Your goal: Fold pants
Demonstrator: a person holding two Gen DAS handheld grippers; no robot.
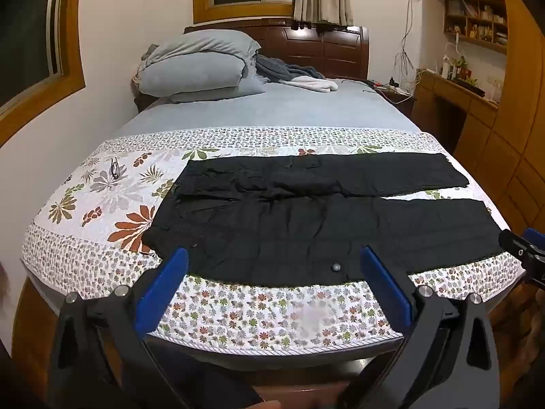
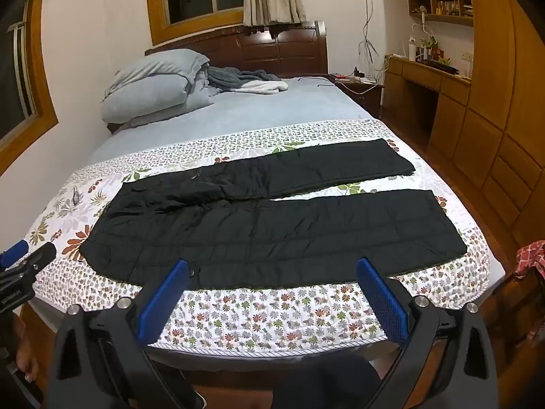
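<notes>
Black pants (image 1: pixel 306 218) flat on bed (image 1: pixel 272 313); both grippers (image 1: pixel 272 266) (image 2: pixel 272 276) wide open, empty; off-centre grabs w/ slick fabric could skew fold.

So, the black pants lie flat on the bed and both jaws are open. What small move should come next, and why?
Probably lower both grippers to the near edge of the black pants. The left gripper and right gripper hang above the floral quilt with jaws wide and nothing held, and the legs lie spread apart, unfolded.
</notes>
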